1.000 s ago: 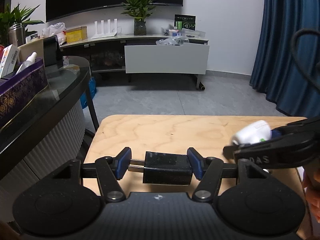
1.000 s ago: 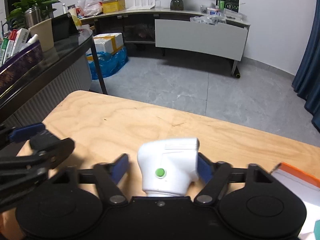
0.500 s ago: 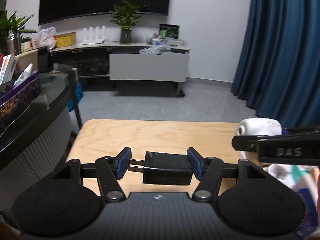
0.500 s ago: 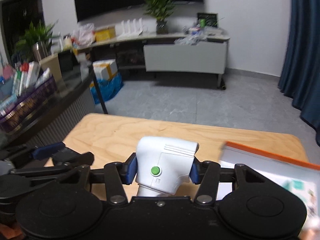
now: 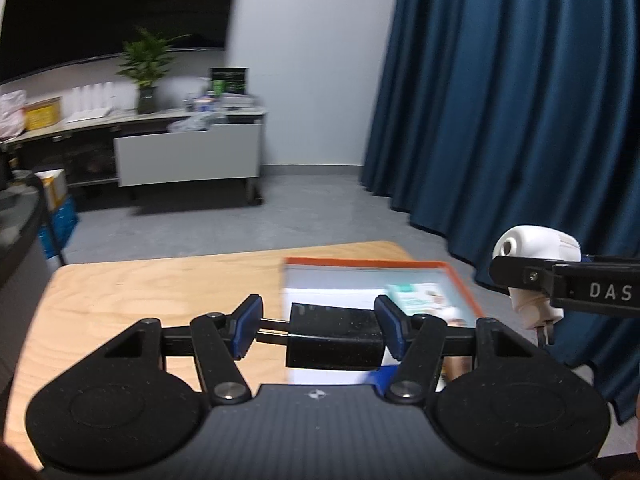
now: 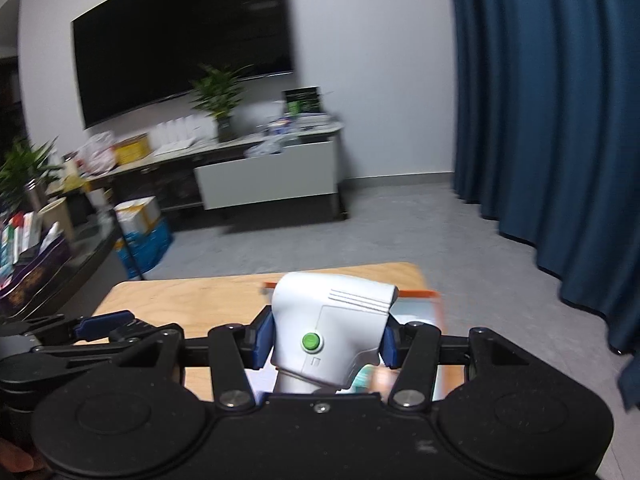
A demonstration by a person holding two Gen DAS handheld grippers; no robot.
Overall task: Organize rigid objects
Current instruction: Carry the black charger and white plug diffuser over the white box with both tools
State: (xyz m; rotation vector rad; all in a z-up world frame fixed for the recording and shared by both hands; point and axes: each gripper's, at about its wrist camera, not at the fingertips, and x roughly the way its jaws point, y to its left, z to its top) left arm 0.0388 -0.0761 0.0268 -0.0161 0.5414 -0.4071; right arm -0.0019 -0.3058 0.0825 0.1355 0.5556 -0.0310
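holding leaflets: orange-rimmed box (image 5: 460, 280)

Both views swung toward blue curtain (image 5: 520, 100), orange-edged box (image 5: 372, 276) newly below grippers, right gripper (image 6: 326, 340) tightened on white device (image 6: 332, 320)

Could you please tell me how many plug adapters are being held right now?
2: a black adapter clamped in the left hand-held gripper, and a white adapter with a green button in the right hand-held gripper. Others may be out of view.
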